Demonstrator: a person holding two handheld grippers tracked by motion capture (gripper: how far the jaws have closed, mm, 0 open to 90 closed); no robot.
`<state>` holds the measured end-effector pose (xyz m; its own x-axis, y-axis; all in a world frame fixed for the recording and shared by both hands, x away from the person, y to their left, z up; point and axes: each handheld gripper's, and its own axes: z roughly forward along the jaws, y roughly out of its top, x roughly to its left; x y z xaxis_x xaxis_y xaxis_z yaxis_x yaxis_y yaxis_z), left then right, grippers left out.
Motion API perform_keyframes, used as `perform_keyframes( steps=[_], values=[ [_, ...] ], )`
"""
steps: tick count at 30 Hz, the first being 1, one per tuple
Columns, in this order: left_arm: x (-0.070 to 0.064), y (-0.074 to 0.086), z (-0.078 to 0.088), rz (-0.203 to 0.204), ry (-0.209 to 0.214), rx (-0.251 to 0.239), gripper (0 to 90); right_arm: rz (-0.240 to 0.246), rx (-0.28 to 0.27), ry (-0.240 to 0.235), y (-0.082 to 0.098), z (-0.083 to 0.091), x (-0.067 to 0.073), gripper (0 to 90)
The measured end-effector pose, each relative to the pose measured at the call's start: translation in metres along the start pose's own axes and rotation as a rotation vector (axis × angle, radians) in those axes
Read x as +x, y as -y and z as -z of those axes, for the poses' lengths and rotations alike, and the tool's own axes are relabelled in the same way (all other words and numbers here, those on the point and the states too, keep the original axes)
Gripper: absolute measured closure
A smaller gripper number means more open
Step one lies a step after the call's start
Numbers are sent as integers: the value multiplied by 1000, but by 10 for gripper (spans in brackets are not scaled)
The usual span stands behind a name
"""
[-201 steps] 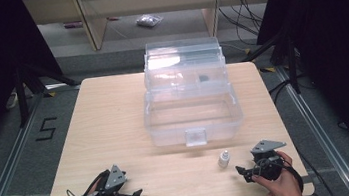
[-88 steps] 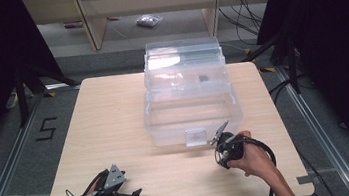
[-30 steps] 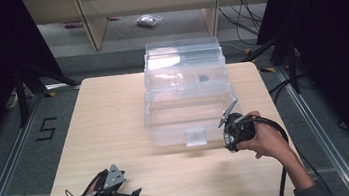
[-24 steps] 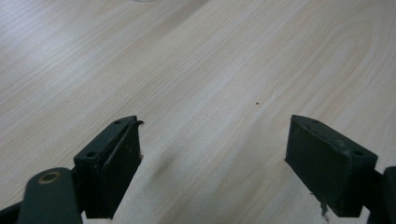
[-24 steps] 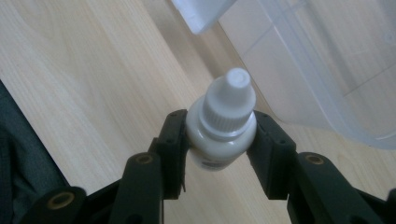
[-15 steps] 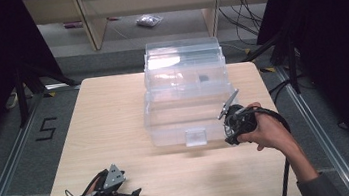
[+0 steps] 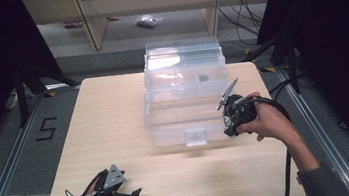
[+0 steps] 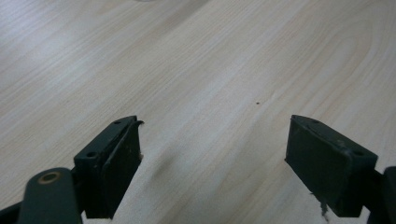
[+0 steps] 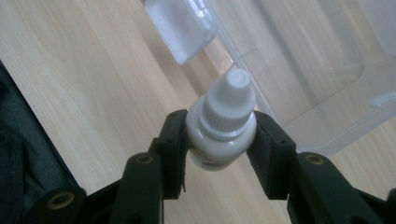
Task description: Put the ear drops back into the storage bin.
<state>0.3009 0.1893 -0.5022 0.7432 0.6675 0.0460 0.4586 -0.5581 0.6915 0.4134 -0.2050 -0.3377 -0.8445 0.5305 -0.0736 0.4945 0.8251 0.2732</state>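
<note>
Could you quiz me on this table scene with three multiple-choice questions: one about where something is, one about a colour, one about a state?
1. Where is the small bottle?
A. between the right gripper's fingers
B. inside the clear plastic box
C. on the floor

2. What colour is the bottle's cap?
A. red
B. white
C. black

3. How is the left gripper?
A. shut on a bottle
B. open, holding nothing
C. shut on a cable

Answers:
1 A, since the right gripper view shows both pads pressing its sides.
2 B, since the ribbed cap is white.
3 B, since its fingers stand wide apart over the bare wooden table.
</note>
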Motion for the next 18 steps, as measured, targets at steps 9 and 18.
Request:
perform_keyframes(
  steps=[9,18],
  values=[
    [0,0,0,1,2,0,175,0,-13,4,-11,11,-7,601],
    [0,0,0,1,3,0,175,-10,-33,10,-21,18,-20,602]
  ],
)
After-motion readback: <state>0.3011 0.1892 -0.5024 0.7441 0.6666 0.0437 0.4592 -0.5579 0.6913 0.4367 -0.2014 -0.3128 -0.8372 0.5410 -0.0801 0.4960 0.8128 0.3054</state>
